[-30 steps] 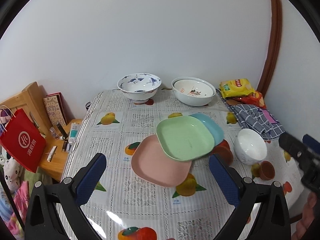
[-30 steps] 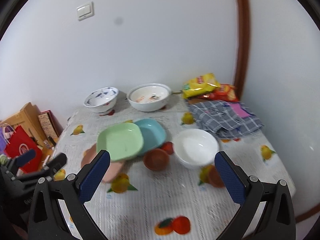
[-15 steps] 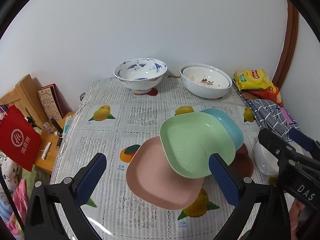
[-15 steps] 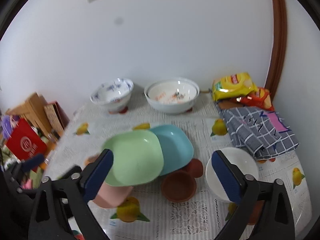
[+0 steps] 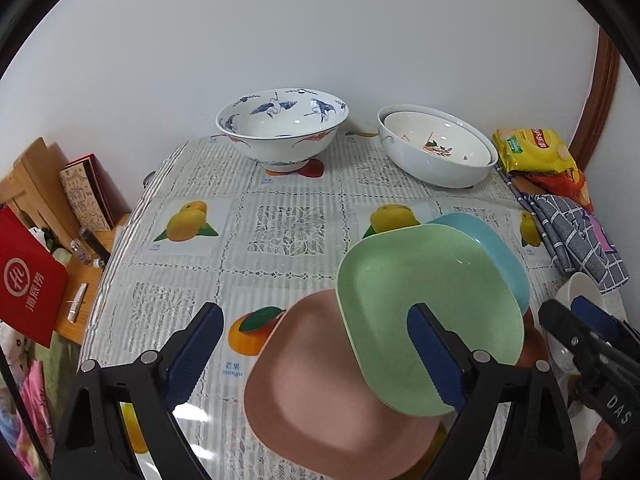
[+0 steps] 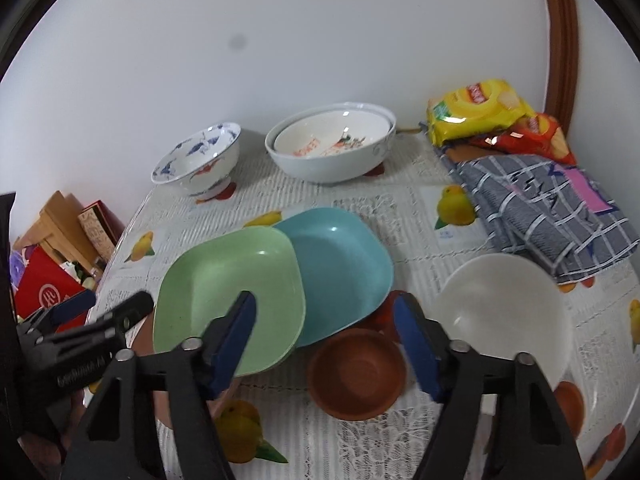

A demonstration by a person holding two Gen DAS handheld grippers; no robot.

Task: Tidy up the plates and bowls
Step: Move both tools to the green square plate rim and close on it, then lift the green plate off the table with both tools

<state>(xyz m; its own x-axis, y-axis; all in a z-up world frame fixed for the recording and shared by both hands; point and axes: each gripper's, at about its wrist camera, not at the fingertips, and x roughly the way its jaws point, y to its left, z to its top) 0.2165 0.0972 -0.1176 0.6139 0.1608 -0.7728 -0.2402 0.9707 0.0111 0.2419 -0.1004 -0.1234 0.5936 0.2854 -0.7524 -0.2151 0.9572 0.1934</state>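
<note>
the table under a fruit-print cloth carries three overlapping square plates: the pink plate lowest, the green plate tilted on it, the blue plate behind. a white bowl and a brown bowl sit to their right. the left gripper and right gripper both hang released, gripping nothing, their jaws having just been narrowing above the plates and brown bowl.

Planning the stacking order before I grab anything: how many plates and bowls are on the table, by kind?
Square plates: 3 (pink plate, green plate, blue plate)
Patterned bowls: 3 (crane bowl, big white bowl, inner bowl nested in it)
Plain white bowl: 1
Small brown bowls: 3 (front one; two partly hidden)
Total: 10
</note>
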